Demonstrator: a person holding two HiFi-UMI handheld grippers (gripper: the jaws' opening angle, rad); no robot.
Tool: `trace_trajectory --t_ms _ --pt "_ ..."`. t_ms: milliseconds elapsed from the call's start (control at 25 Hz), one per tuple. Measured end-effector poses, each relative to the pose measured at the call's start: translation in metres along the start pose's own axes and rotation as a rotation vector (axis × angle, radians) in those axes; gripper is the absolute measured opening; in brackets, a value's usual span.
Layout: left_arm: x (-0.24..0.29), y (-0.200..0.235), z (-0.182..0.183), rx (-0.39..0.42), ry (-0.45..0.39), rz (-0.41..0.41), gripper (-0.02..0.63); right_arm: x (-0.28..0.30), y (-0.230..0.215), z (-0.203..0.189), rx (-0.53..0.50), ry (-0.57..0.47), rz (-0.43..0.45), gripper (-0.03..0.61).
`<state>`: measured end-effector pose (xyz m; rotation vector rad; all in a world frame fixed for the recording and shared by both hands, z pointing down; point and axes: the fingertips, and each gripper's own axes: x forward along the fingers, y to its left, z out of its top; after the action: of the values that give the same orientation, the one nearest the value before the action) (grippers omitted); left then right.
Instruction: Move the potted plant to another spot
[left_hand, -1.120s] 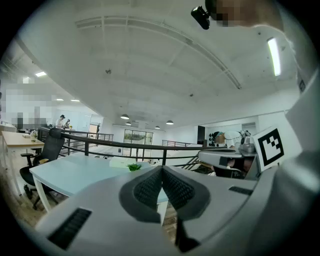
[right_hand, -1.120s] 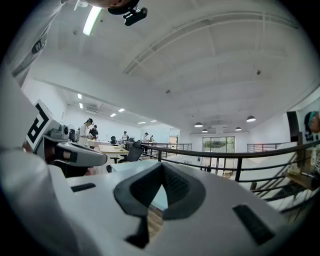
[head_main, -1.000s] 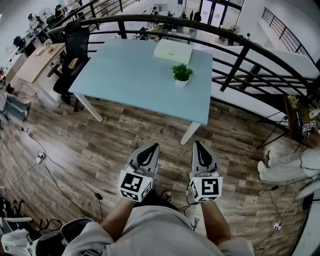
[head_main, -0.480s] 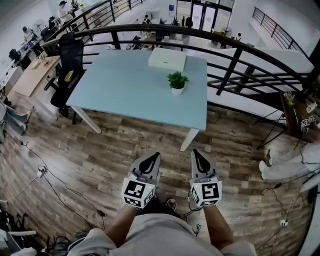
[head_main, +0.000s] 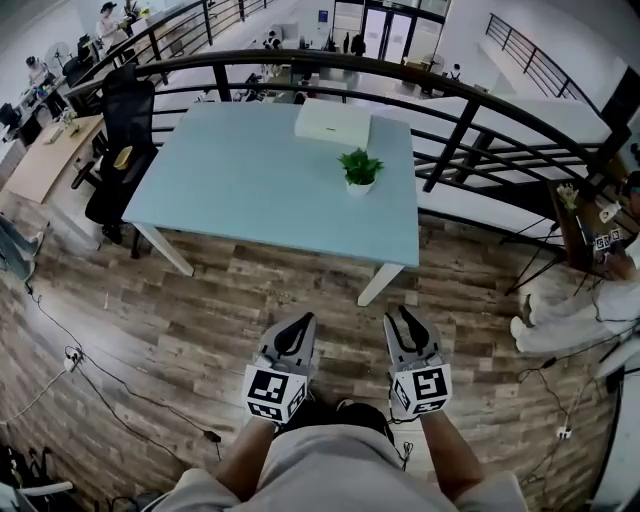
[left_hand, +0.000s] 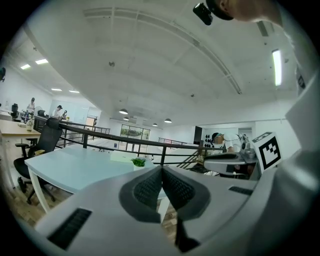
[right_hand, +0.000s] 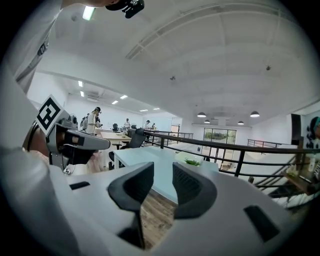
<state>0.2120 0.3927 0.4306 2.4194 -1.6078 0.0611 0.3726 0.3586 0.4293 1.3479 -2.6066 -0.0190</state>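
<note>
The potted plant (head_main: 360, 169), green leaves in a small white pot, stands on the light blue table (head_main: 250, 180) near its right side. It also shows small and far off in the left gripper view (left_hand: 138, 162) and in the right gripper view (right_hand: 192, 162). Both grippers are held over the wooden floor, well short of the table. My left gripper (head_main: 300, 324) is shut, its pads meeting with nothing between them (left_hand: 161, 171). My right gripper (head_main: 404, 317) has its jaws opening, with a narrow gap (right_hand: 163, 172) and nothing in it.
A white box (head_main: 333, 122) lies on the table behind the plant. A black railing (head_main: 470, 110) curves behind the table. A black office chair (head_main: 118, 150) stands at its left end. Cables (head_main: 120, 390) trail over the floor, and a person in white (head_main: 570, 315) is at the right.
The right gripper's jaws have parted a little. Both grippers have sunk slightly, and the table with the plant has shifted a little lower in the head view.
</note>
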Motion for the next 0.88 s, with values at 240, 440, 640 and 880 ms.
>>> trace_trajectory --t_ms 240,440,640,880 --pt "-0.003 0.027 -0.005 -0.032 0.023 0.005 0.012 0.02 0.002 -0.007 -0.001 0.046 -0.022 0.163" --pt "0.021 0.049 -0.007 -0.035 0.047 0.024 0.012 0.054 -0.005 -0.009 0.006 0.043 -0.018 0.169" --pt "0.062 0.071 0.003 -0.013 0.06 0.025 0.012 0.1 -0.027 -0.008 0.003 0.027 -0.003 0.212" --pt "0.138 0.092 0.036 0.033 0.053 0.033 0.012 0.154 -0.082 0.011 -0.001 -0.019 0.014 0.243"
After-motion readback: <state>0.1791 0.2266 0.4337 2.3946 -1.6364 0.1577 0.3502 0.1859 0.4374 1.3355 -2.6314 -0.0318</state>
